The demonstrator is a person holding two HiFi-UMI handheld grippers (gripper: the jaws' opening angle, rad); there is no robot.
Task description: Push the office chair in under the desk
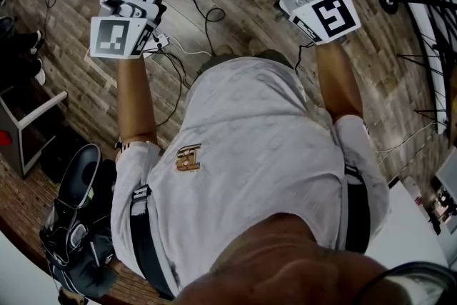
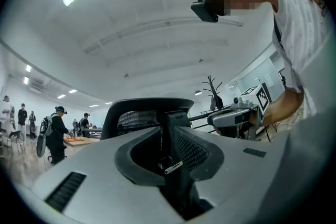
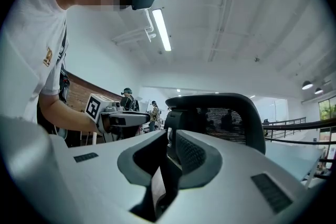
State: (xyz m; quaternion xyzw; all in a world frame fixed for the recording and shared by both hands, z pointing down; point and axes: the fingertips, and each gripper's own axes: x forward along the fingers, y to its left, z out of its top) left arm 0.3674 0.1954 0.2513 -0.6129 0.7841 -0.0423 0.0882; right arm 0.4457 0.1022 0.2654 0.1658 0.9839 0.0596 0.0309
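My left gripper [image 2: 176, 126] has its jaws a little apart; my right gripper [image 3: 172, 131] is closed, empty; both face the chair [image 2: 139, 115].

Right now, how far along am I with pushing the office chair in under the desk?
Done: both claws are up at the office chair's backrest, one toward each side. In hand: the right claw is shut, the left claw slightly apart; whether either touches the backrest is unclear. Left: the push itself. No desk shows in any view, so remaining travel can't be judged.
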